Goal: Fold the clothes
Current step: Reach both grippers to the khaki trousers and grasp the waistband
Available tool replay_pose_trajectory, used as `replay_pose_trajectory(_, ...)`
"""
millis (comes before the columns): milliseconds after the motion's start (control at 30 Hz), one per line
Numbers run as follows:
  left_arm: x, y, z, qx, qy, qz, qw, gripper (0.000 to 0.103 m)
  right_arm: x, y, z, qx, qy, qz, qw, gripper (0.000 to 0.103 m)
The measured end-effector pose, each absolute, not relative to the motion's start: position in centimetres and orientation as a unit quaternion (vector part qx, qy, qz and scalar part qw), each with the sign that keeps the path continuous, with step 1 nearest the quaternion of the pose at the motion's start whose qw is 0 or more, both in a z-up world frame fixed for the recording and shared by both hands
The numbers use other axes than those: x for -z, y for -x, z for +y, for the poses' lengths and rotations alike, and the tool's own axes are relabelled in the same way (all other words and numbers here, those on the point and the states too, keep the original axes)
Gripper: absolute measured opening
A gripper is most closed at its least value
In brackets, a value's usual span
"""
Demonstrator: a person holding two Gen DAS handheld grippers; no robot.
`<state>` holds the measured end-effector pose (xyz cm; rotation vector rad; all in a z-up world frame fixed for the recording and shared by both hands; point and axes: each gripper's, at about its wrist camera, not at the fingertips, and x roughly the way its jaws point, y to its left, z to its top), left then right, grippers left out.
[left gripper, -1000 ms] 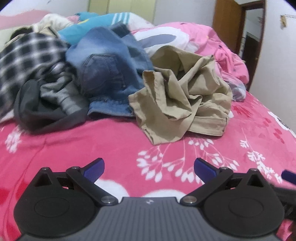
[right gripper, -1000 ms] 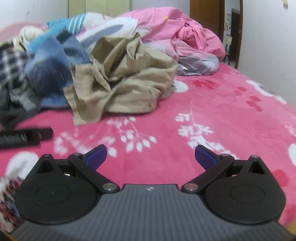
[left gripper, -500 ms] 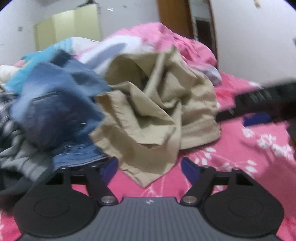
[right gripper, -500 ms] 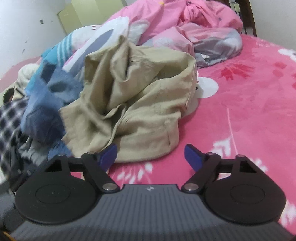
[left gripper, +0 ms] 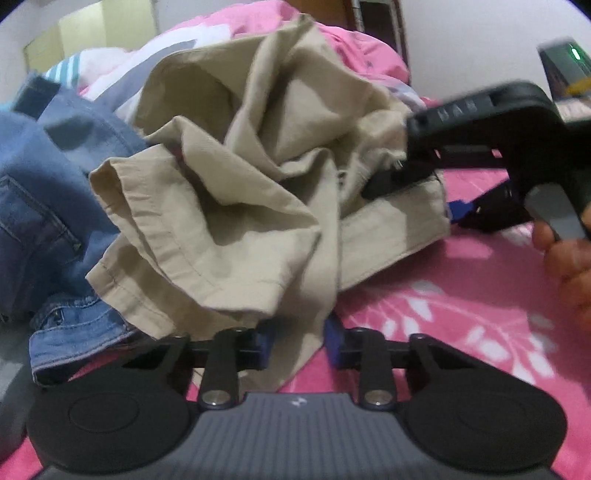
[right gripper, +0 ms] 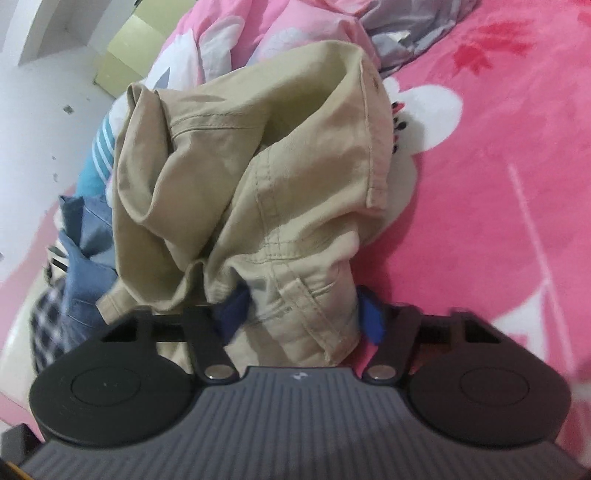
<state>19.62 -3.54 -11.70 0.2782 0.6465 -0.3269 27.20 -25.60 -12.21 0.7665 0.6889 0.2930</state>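
The crumpled khaki trousers (left gripper: 236,206) lie on the pink floral bed (left gripper: 461,295), against the blue jeans (left gripper: 33,206) in the clothes pile. The left gripper (left gripper: 298,341) has its blue pads pinched on a low fold of the khaki cloth. The right gripper (right gripper: 299,314) clamps the trousers' seamed edge; the left view shows it entering from the right, held by a hand (left gripper: 569,258). Its raised lettering is too blurred to read.

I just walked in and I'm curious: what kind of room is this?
Most likely a bedroom. Clothes such as khaki trousers and jeans are heaped on a bed with a pink flowered blanket, and a rumpled pink quilt lies behind them.
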Motion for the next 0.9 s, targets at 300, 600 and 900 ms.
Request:
replay_pose_trajectory(300, 8.6, -17.1, -0.4, 0.158, -0.077, 0.261, 0.949, 0.003, 11.2, -24.9, -25.9, -0.202, -0.46, 0.284, 0.817, 0.022)
replay_pose_trajectory(600, 2.9, -13.0, 2.3, 0.179, -0.024, 0.218, 0.959, 0.001, 5.1, -19.5, -25.0, -0.255, -0.442, 0.216, 0.832, 0.01)
replay_pose_trajectory(900, 0.4, -6.6, 3.2, 0.232, -0.033, 0.189, 0.954, 0.0, 3.8, -12.4, -23.7, -0.264, -0.443, 0.213, 0.83, 0.007)
